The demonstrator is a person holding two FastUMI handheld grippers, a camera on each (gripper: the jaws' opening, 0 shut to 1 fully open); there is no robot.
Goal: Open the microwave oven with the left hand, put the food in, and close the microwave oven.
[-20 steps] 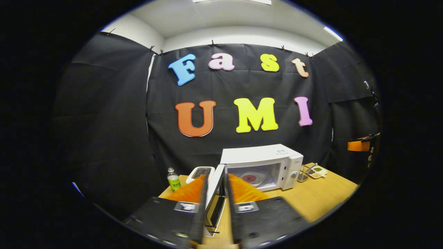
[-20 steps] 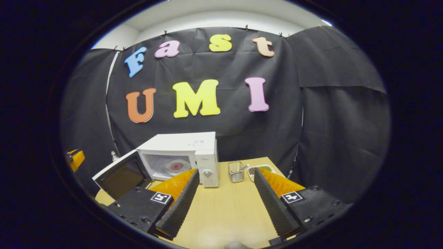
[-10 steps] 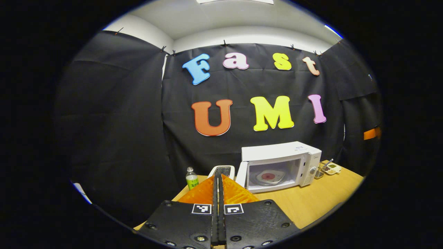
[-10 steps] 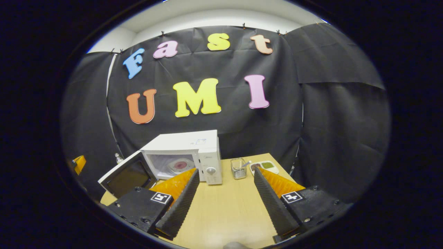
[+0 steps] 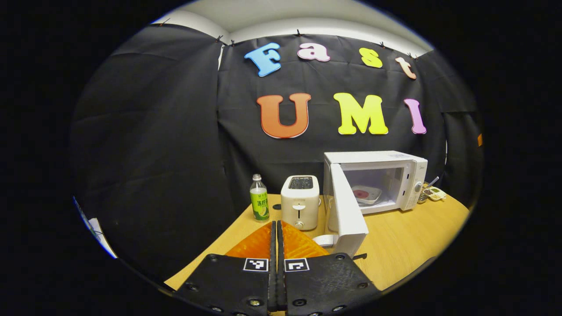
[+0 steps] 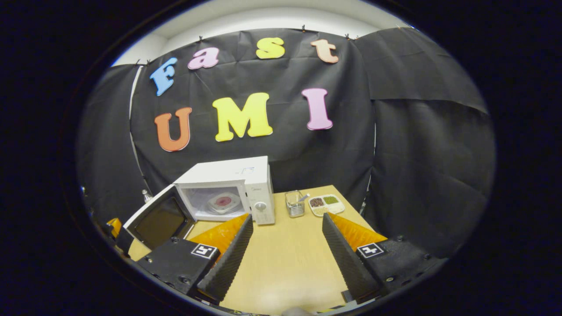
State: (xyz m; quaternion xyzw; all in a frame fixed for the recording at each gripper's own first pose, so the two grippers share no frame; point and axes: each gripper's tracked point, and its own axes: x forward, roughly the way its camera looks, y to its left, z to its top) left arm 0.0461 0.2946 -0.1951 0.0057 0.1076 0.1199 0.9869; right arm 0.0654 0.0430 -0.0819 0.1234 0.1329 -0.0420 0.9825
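Observation:
The white microwave (image 5: 377,175) stands on the wooden table (image 5: 408,237) with its door (image 5: 347,210) swung wide to the left. A plate with a red centre (image 5: 365,193) lies inside. My left gripper (image 5: 276,224) is shut on nothing, in front of the toaster and left of the door. In the right gripper view the microwave (image 6: 228,186) sits at the back left, its door (image 6: 158,219) open. A white food tray (image 6: 327,204) with several compartments lies right of it. My right gripper (image 6: 287,217) is open and empty above the table, short of the tray.
A white toaster (image 5: 300,201) and a green-labelled bottle (image 5: 259,199) stand left of the microwave. A wire utensil holder (image 6: 295,204) sits between the microwave and the tray. Black cloth walls close the booth behind and on both sides of the table (image 6: 285,263).
My left gripper let go of the door edge, shut, and drew back to the left, bringing the toaster into view. The door stands wider open. The right gripper barely moved.

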